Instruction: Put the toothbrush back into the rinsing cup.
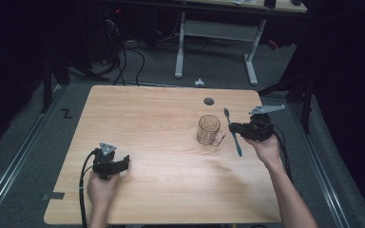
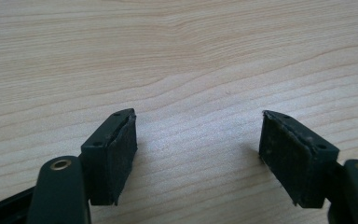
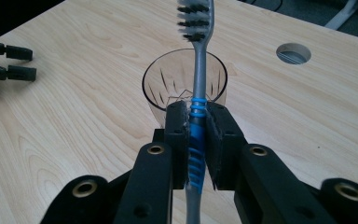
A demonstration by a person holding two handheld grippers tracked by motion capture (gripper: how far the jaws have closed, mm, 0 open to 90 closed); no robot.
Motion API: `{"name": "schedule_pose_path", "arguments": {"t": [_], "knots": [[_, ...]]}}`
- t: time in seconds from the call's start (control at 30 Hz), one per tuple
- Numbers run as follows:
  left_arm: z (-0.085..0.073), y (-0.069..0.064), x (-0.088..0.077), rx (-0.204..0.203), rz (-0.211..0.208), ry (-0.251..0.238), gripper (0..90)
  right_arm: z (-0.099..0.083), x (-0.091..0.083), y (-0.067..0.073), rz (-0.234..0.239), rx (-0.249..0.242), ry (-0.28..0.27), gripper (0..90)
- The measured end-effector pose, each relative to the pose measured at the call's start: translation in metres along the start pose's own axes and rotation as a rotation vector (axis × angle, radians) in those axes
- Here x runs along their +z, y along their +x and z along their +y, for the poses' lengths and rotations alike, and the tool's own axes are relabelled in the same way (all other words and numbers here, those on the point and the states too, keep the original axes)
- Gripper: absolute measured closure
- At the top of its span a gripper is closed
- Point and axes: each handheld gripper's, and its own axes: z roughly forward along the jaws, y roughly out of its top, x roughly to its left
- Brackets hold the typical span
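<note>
Right tongs (image 3: pixel 196 140), nearest the lens in the right gripper view: clamped on toothbrush (image 3: pixel 196 135) at its blue ribbed grip, pads tight on both sides. Brush held approx. upright in that view, bristles up top, handle end hanging below the pads.

Item 2: clear glass mug (image 3: pixel 184 86), w/ handle, standing upright on table (image 1: pixel 161 142), empty as far as we can see. In the high view the mug (image 1: pixel 209 130) sits just left of the right tongs (image 1: pixel 235 127); toothbrush (image 1: pixel 233 130) is alongside it, off the table, not inside.

Item 3: left tongs (image 2: pixel 198 149), wide apart, nothing between the pads, bare wood under them. High view puts them (image 1: pixel 125 161) at the near left of the table, well apart from mug.

Status, as we judge it: pickup done, brush secure in grip. Left to do: bring brush over mug rim, lower it in, let go. Left hand idle, no part so far.
</note>
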Motion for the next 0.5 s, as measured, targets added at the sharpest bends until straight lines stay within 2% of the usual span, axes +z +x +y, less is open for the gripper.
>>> {"name": "schedule_pose_path", "arguments": {"t": [0.5], "knots": [[0.0,0.0,0.0,-0.001,0.0,0.0,28.1,0.012,0.0,0.006,-0.005,-0.029,-0.047,80.2]]}}
